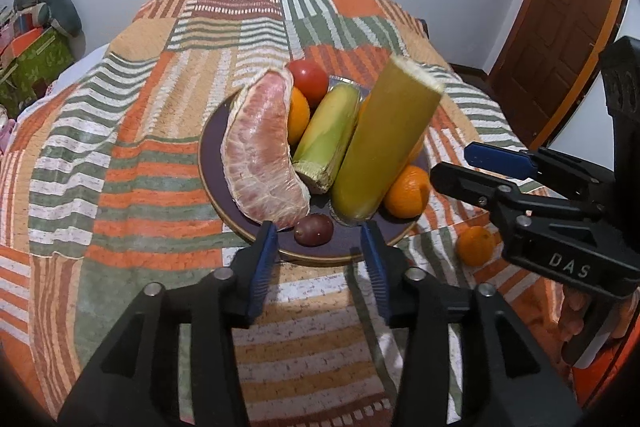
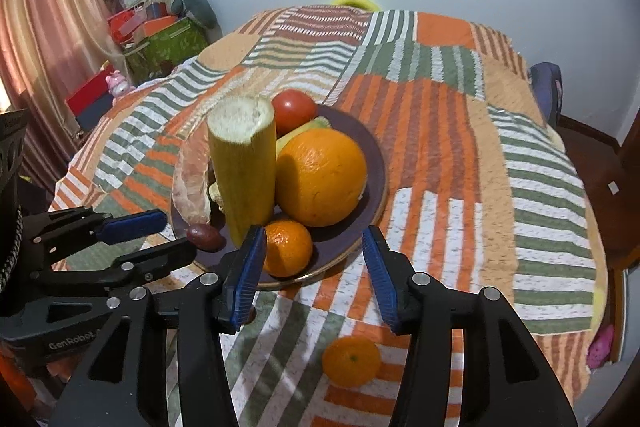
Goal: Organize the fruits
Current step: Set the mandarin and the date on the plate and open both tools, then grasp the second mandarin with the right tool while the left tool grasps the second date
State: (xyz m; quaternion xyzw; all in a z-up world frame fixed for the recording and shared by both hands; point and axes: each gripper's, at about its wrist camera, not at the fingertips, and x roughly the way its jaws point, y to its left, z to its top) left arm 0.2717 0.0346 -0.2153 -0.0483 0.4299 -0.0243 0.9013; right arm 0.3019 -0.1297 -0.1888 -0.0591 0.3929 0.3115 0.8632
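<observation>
A dark purple plate (image 1: pixel 209 159) (image 2: pixel 374 163) on the bed holds a pink pomelo wedge (image 1: pixel 260 155) (image 2: pixel 192 187), a tomato (image 1: pixel 309 79) (image 2: pixel 294 111), an ear of corn (image 1: pixel 330 135), an upright yellow-green cane piece (image 1: pixel 384 143) (image 2: pixel 244 163), a large orange (image 2: pixel 322 177), a mandarin (image 1: pixel 407 191) (image 2: pixel 288 247) and a small purple fruit (image 1: pixel 314 229) (image 2: pixel 204 237). Another mandarin (image 1: pixel 476 245) (image 2: pixel 351 361) lies on the cloth. My left gripper (image 1: pixel 320 259) (image 2: pixel 178 233) is open at the plate's near rim, just short of the purple fruit. My right gripper (image 2: pixel 314 263) (image 1: pixel 452 163) is open beside the plate's mandarin, holding nothing.
A striped patchwork blanket (image 1: pixel 132 155) (image 2: pixel 460 155) covers the bed. Boxes and a green bin (image 2: pixel 160 43) stand by the curtain at the left. A wooden door (image 1: pixel 560 19) is at the right. A hand (image 1: pixel 580 311) grips the right tool.
</observation>
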